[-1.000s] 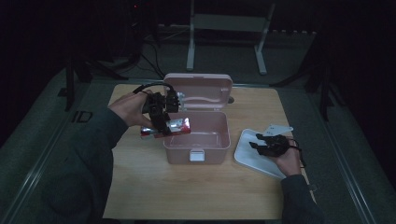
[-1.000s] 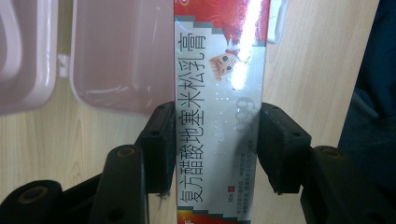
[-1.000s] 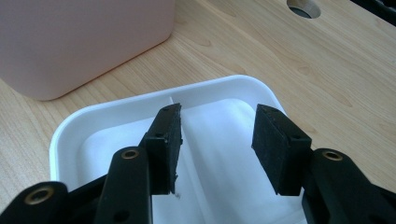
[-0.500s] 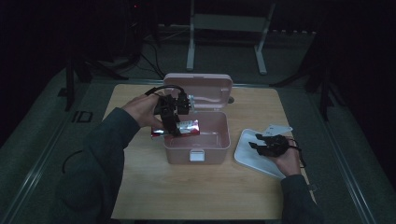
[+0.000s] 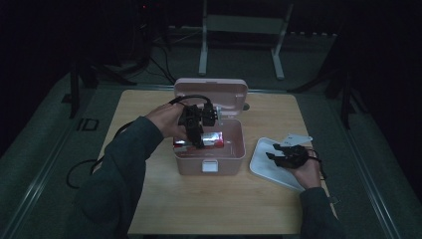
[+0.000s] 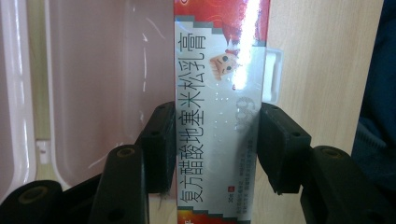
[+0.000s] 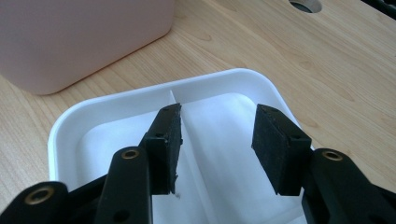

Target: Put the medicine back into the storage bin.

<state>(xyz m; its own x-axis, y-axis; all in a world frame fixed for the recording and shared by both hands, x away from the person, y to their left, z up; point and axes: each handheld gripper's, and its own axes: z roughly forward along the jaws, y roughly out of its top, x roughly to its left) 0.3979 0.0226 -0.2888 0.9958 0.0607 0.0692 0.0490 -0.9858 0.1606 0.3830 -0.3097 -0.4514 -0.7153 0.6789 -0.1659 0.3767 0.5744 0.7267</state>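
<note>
High view: the left gripper sits just left of centre in the frame, over the open pink box, with a red and silver carton clamped between its jaws. The carton lies across the box's near-left part, partly inside the rim; whether it touches the bottom I cannot tell. The box stands in the middle of the wooden table, its lid tipped up at the back.

Left gripper view shows the same carton running up the middle of the frame, both pads pressed flat on its long sides, Chinese print along its face. The pink box fills the left half behind it, bare table on the right.

At the right of the high view, the right gripper rests over a white tray, well apart from the box. In the right gripper view its jaws stand wide with nothing between them, above the divided tray, and the pink box sits in the upper left
</note>
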